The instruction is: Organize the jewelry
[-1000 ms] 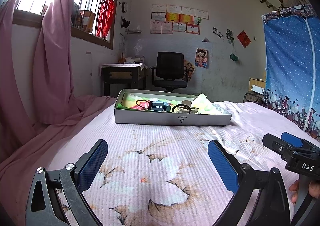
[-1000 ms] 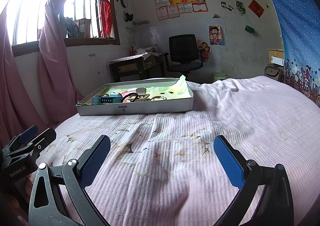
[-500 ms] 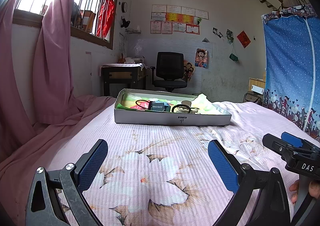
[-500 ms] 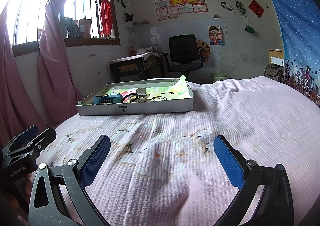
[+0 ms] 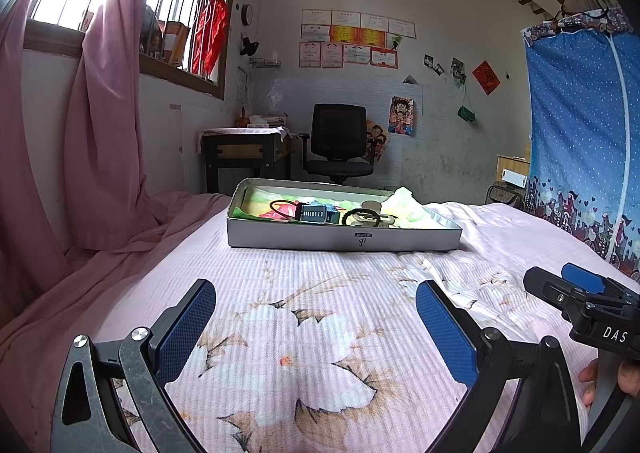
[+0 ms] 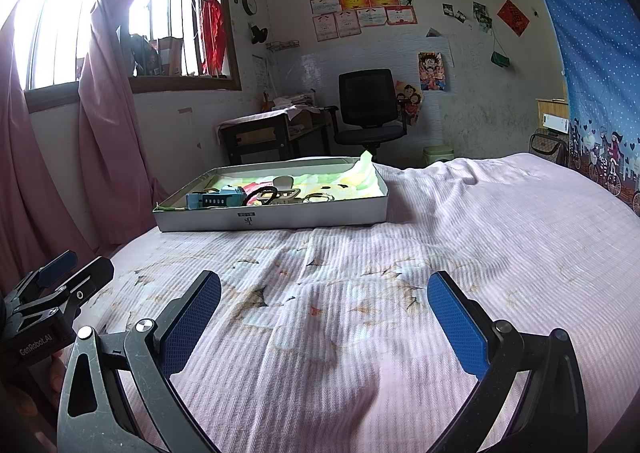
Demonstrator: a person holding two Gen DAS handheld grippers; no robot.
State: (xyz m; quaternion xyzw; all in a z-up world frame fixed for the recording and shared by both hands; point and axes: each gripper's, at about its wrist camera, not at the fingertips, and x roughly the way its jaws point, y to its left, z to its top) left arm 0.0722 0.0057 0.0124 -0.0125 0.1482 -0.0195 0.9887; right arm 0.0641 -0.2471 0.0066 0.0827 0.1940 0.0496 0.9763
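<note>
A shallow grey box tray (image 5: 344, 240) lies on the pink bed ahead; it also shows in the right wrist view (image 6: 276, 217). Inside it lie a small blue case (image 5: 317, 213) (image 6: 216, 198), black loop bracelets (image 5: 362, 217) (image 6: 264, 191), metal rings (image 6: 319, 197) and a green-yellow cloth liner (image 5: 404, 205). My left gripper (image 5: 314, 321) is open and empty, low over the bedspread, well short of the tray. My right gripper (image 6: 324, 313) is open and empty, also short of the tray. Each gripper shows at the edge of the other's view.
The bed has a pink floral bedspread (image 5: 320, 333). Pink curtains (image 5: 104, 133) hang at the left by the window. A black office chair (image 5: 340, 141) and a desk (image 5: 244, 153) stand behind the bed. A blue curtain (image 5: 580, 133) hangs at the right.
</note>
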